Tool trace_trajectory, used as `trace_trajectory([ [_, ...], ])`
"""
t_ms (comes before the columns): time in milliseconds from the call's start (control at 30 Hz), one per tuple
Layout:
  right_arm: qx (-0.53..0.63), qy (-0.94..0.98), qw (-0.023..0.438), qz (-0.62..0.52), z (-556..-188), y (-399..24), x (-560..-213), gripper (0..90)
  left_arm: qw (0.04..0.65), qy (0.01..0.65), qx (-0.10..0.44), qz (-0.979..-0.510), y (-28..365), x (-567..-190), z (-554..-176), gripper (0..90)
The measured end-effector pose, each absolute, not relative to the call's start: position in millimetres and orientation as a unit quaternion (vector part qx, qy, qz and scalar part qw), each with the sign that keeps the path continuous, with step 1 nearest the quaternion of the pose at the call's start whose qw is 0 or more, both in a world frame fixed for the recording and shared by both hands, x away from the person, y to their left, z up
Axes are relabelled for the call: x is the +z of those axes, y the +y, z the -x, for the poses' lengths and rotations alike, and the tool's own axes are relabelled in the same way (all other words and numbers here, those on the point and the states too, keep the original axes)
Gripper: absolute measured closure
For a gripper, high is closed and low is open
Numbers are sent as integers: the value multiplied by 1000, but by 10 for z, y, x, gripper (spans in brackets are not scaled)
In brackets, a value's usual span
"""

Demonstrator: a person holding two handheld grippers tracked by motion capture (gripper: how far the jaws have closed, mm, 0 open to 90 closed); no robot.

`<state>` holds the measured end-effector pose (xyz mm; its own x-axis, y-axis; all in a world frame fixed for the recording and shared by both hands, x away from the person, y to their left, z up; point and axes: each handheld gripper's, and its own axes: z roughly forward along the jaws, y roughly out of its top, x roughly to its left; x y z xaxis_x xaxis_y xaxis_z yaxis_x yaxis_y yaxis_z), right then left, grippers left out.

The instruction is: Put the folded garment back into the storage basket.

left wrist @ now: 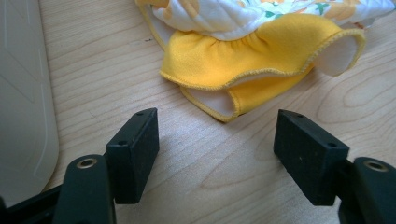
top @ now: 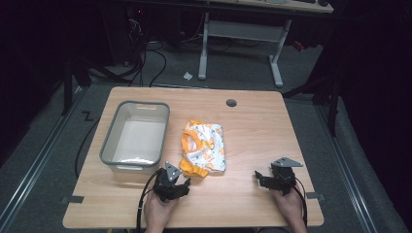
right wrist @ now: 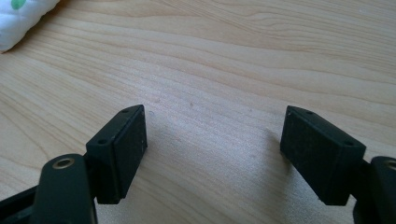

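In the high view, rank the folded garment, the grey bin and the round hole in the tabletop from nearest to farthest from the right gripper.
From the right gripper:
1. Folded garment, to its left at mid-table.
2. Round hole, near the table's far edge.
3. Grey bin, on the table's left side.

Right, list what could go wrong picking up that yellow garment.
1. The left claw stands open just short of the garment's thin yellow ruffle; it may pinch only one layer and unfold the bundle.
2. The bin sits close beside that claw, so a swing could knock its wall.
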<state>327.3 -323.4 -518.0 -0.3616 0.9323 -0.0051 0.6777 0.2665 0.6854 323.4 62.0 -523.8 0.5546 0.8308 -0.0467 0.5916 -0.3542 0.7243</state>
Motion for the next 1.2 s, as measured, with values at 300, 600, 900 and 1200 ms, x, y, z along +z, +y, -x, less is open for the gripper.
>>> trace_trajectory([
  [300, 303, 768, 210, -524, -3273, -3234, -5180, 232, 356, 442, 166, -806, 611, -5236, -3241, 302],
  [600, 303, 768, 210, -524, -3274, -3234, -5179, 232, 355, 442, 167, -806, 617, -5231, -3254, 324],
  [900, 303, 768, 210, -524, -3273, -3233, -5179, 232, 367, 436, 162, -805, 639, -5181, -3220, 324],
  [1200, 303, 767, 210, -525, -3273, -3233, -5179, 232, 384, 432, 155, -801, 629, -5041, -3210, 301],
])
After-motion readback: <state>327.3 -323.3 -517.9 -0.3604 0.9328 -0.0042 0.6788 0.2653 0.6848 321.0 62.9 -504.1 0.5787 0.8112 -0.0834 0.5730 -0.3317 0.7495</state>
